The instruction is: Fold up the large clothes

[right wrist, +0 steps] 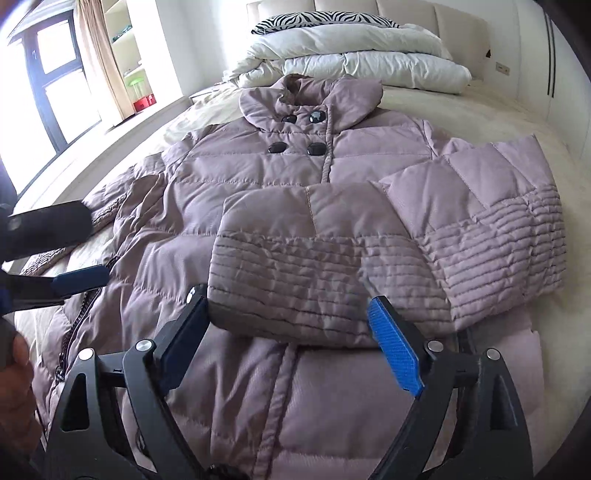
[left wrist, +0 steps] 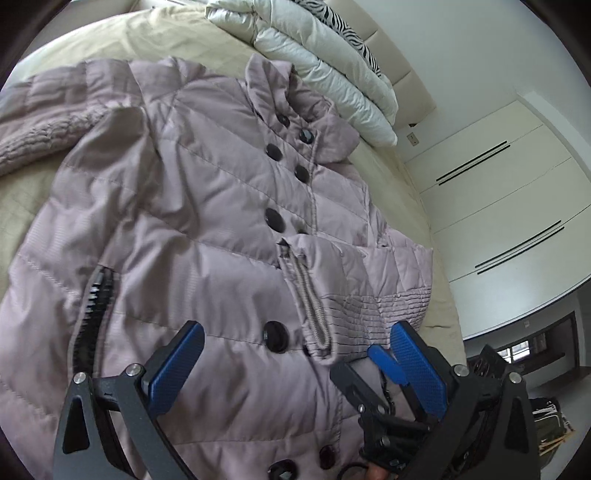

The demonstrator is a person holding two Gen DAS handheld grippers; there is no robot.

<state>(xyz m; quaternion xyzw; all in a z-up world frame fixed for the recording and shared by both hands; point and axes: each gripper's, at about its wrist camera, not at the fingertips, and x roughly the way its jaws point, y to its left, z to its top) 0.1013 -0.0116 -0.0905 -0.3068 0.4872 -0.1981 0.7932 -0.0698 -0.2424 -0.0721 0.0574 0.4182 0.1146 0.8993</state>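
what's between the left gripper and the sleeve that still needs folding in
Nothing visible. The unfolded sleeve lies open on the bed, clear of the white duvet. The left gripper, jaws open and empty, hovers over the jacket front.

Both the left gripper (left wrist: pixel 295 354) and the right gripper (right wrist: pixel 291 332) have black angular frames, silver screws and textured blue pads (right wrist: pixel 395 350).

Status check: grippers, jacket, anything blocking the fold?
Both grippers open, left, right, holding nothing. Mauve puffer jacket flat on bed, one sleeve folded across front. White duvet beyond collar, clear.
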